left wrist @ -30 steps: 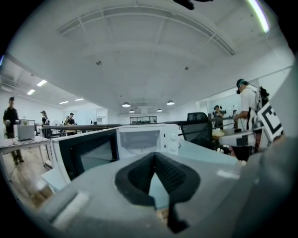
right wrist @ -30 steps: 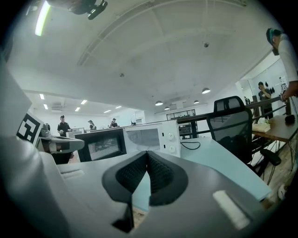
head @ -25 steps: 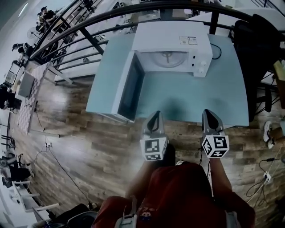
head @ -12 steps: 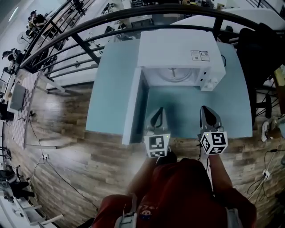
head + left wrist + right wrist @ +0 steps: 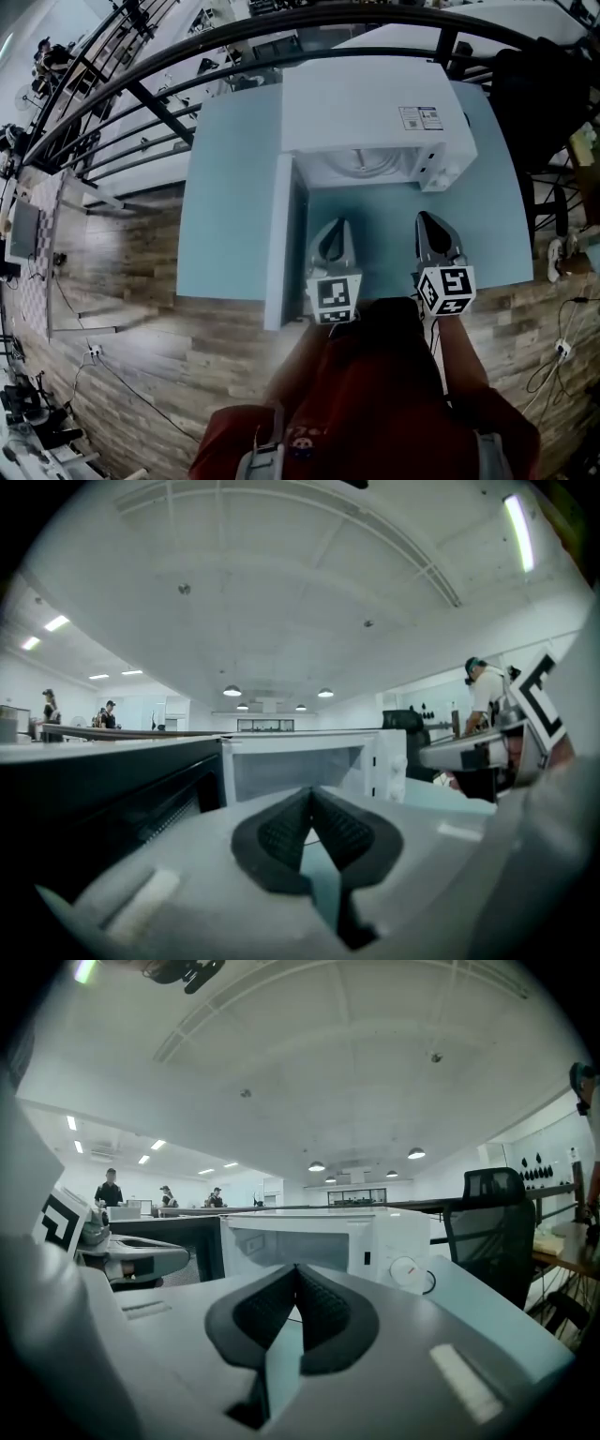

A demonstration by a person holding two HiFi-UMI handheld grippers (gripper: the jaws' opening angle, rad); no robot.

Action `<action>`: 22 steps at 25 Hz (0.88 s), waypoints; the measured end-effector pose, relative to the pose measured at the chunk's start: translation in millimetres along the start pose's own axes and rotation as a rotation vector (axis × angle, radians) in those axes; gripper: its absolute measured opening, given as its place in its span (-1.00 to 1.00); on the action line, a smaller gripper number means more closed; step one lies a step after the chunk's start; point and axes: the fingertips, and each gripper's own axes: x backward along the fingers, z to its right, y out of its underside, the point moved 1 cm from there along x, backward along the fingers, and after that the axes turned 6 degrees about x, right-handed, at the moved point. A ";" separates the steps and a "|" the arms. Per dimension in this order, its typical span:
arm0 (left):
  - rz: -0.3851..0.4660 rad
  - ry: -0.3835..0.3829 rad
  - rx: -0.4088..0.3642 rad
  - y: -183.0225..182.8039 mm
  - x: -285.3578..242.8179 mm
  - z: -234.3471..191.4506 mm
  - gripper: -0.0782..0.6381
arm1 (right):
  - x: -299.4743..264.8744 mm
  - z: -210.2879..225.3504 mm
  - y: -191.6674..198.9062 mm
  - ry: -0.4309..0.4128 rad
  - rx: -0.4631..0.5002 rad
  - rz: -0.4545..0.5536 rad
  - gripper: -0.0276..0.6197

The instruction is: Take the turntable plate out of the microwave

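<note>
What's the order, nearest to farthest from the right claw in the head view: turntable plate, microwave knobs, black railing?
1. Microwave knobs, just ahead of the right claw.
2. Turntable plate, inside the cavity.
3. Black railing, beyond the table.

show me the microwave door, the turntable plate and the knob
microwave door [image 5: 279,244], head view, top edge
turntable plate [image 5: 368,168], head view, visible front part
knob [image 5: 405,1271], right gripper view, its face

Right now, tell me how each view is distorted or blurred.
Head view: fisheye bends the railing and table; microwave inside washed out. Left gripper view: dark corners, left claw soft up close. Right gripper view: same, right claw soft.
</note>
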 end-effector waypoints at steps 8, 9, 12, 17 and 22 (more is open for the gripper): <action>0.001 -0.023 -0.006 12.4 -23.9 -16.7 -0.78 | -37.0 3.2 14.7 -0.038 0.016 -0.011 -0.91; -0.001 -0.031 -0.001 13.5 -27.0 -18.8 -0.78 | -41.7 4.0 15.6 -0.045 0.018 -0.011 -0.91; -0.004 -0.047 0.011 14.9 -34.0 -21.6 -0.78 | -53.4 4.4 20.4 -0.070 0.019 -0.025 -0.91; -0.015 -0.051 0.002 17.7 -49.2 -25.9 -0.78 | -73.0 4.7 30.8 -0.097 0.030 -0.048 -0.91; -0.029 -0.068 0.006 27.8 -59.0 -32.4 -0.78 | -90.6 6.6 50.5 -0.121 0.041 -0.101 -0.91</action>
